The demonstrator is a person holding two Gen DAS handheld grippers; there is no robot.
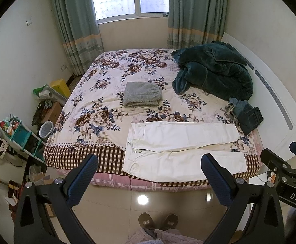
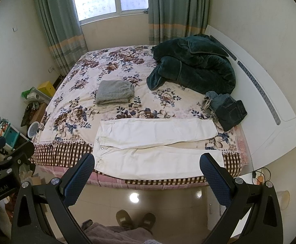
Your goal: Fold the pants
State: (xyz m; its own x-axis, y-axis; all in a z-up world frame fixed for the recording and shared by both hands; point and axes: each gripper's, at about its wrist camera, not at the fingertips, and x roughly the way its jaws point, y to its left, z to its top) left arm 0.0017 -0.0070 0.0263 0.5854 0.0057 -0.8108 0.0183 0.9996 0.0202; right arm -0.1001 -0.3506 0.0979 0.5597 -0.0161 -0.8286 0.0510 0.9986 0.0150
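Note:
White pants [image 1: 180,148] lie flat on the near part of the bed, waist to the left, both legs spread toward the right; they also show in the right wrist view [image 2: 156,148]. My left gripper [image 1: 149,162] is open and empty, held above the floor in front of the bed's near edge. My right gripper [image 2: 147,161] is open and empty too, at about the same height and distance. Part of the right gripper shows at the right edge of the left wrist view [image 1: 290,172].
The bed [image 1: 99,93] has a floral cover. A folded grey towel [image 1: 141,94] lies mid-bed, a dark green quilt [image 1: 213,71] at the back right, folded jeans [image 1: 247,114] by the white headboard [image 1: 280,105]. Shelves and clutter [image 1: 19,136] stand left. Slippered feet [image 1: 158,221] stand on the tile floor.

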